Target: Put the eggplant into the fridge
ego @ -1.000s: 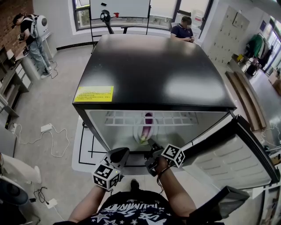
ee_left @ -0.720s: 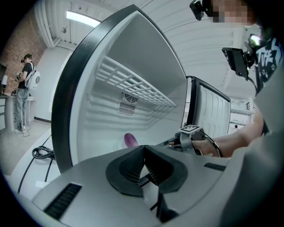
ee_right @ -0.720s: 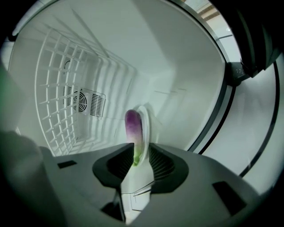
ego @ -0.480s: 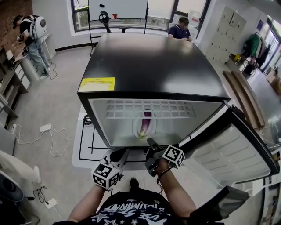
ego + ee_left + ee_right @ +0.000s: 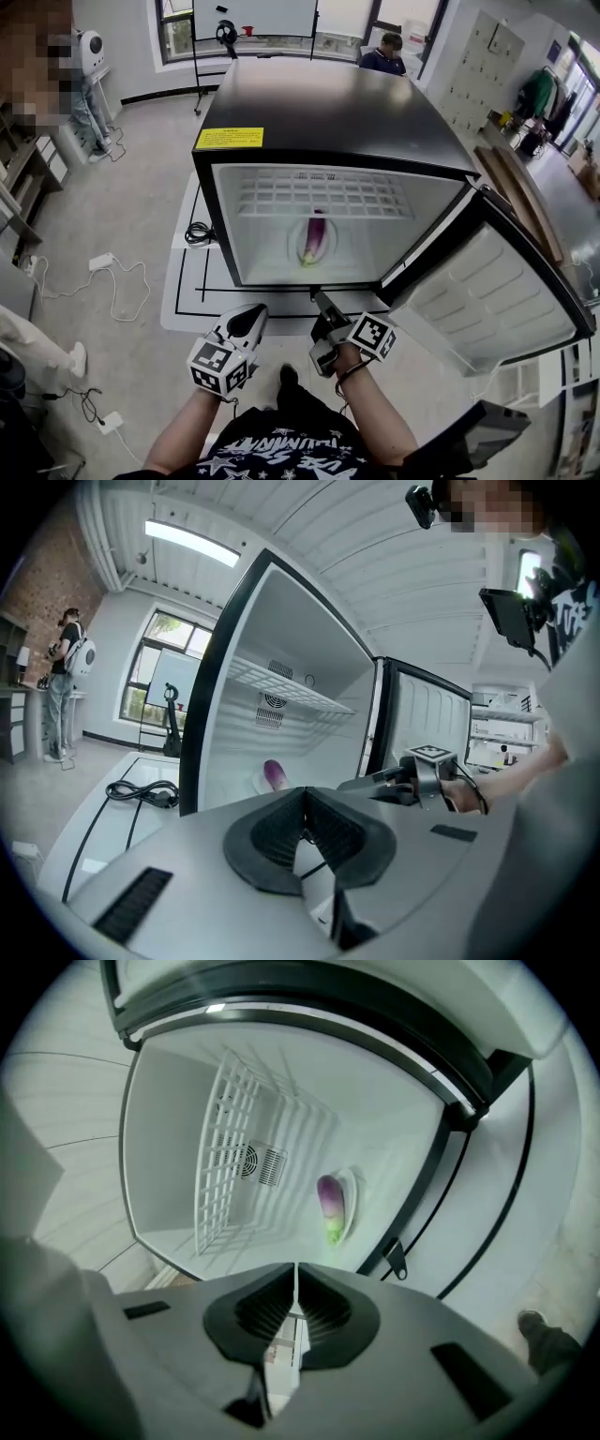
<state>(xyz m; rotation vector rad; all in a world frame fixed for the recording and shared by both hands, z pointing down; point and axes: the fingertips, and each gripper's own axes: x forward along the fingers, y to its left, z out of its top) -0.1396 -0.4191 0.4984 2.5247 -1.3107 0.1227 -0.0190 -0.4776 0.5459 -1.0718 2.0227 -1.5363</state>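
Now eggplant (image 5: 315, 239) lies in the fridge (image 5: 328, 103), seemingly plated — left gripper (image 5: 253, 315), right gripper (image 5: 318, 301): fingers together.

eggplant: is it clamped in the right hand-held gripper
No, the eggplant lies inside the fridge, and the right hand-held gripper is outside it with its jaws together on nothing.

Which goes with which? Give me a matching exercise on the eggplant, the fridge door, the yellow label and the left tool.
1. eggplant
2. fridge door
3. yellow label
4. left tool

A. standing open
B. shut, holding nothing
C. lying inside the fridge
D. stuck on the fridge's black top

Pairs: 1-C, 2-A, 3-D, 4-B
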